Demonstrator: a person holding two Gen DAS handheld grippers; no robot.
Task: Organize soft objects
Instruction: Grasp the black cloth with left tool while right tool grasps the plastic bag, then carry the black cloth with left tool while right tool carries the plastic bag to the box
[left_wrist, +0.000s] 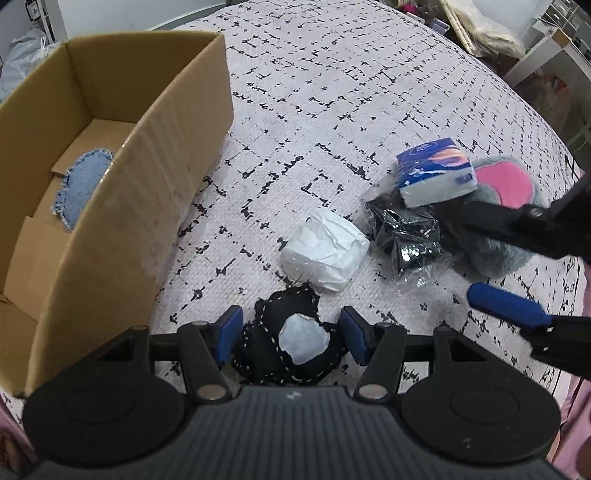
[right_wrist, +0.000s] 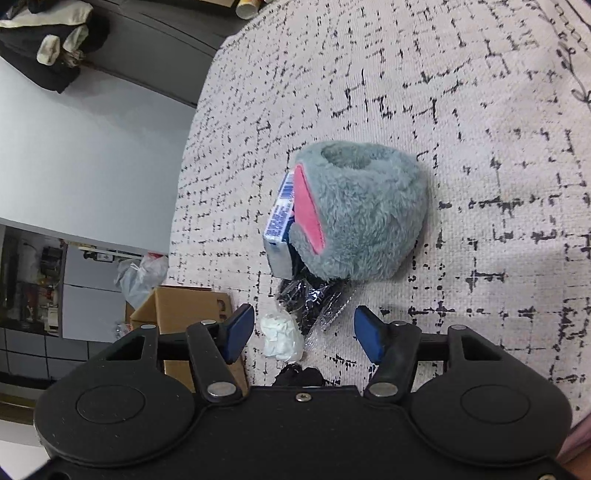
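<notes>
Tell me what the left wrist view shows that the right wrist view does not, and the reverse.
Only the left wrist view: the denim patch inside the cardboard box, and the left gripper open around the black stitched cloth.

Only the right wrist view: the grey plush slipper's opening and the floor beside the bed.

Both: tissue pack, white bundle, black plastic-wrapped item, patterned bedspread.

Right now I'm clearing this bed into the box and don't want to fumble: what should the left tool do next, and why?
Probably close the left tool on the black stitched cloth. The cloth already lies between its open blue fingers, which do not yet press it. The cardboard box stands open just to the left, so a lift over there could follow.
</notes>
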